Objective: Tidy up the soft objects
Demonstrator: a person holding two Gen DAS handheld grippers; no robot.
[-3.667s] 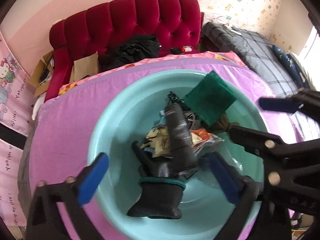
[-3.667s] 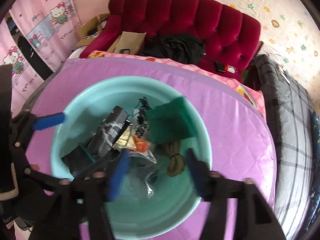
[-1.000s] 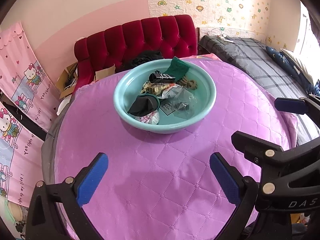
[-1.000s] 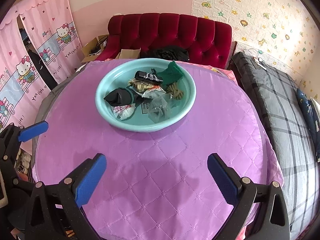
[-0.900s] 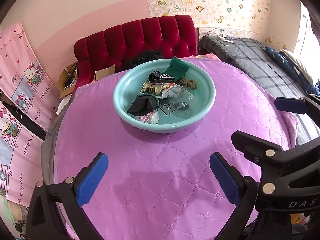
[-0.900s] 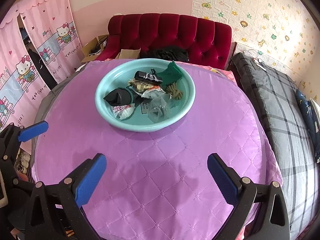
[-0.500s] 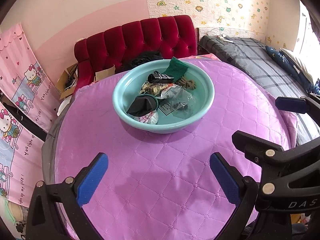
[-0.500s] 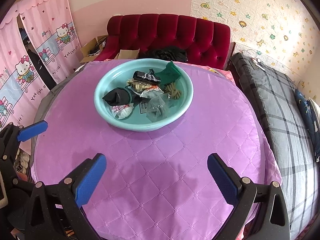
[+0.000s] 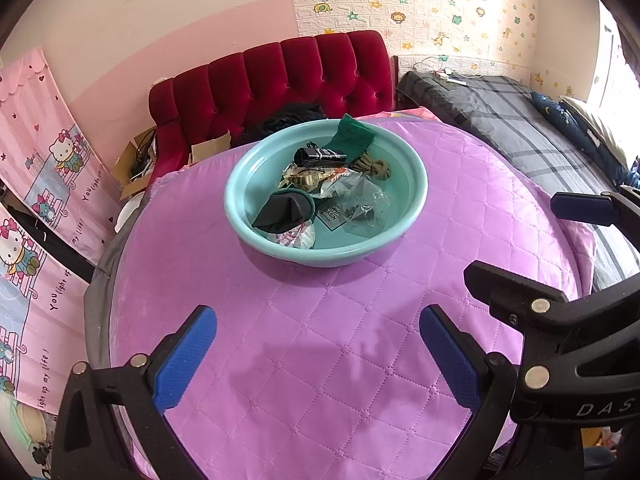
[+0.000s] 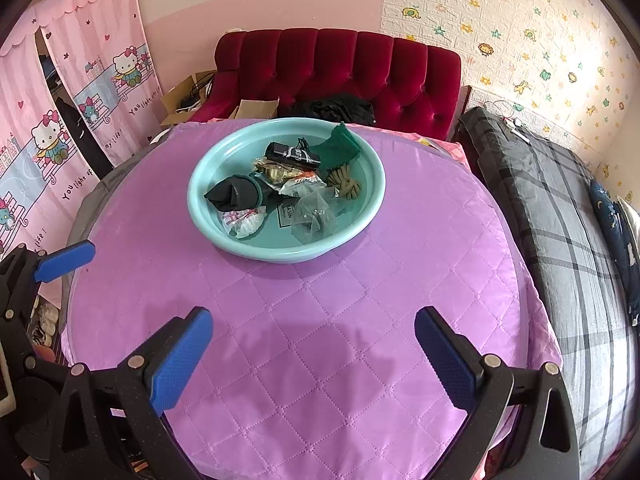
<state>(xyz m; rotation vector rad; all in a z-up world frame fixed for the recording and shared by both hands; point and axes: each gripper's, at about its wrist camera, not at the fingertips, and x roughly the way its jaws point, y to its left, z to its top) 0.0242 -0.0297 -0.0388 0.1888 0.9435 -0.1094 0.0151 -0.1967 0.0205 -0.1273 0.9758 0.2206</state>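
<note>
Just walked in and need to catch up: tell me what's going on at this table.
A person holds two blue-padded grippers, left and right, both open and empty above the purple quilted round table. Neither touches anything. Ahead sits a round teal plastic basin holding the soft items: a black sock with a green cuff, a dark green cloth leaning on the far rim, a knotted olive cord, a black roll and crinkled plastic bags.

Black plastic grippers; blue textured pads on the fingers (image 9: 182,360); silver screws behind them; white "DAS" lettering.
</note>
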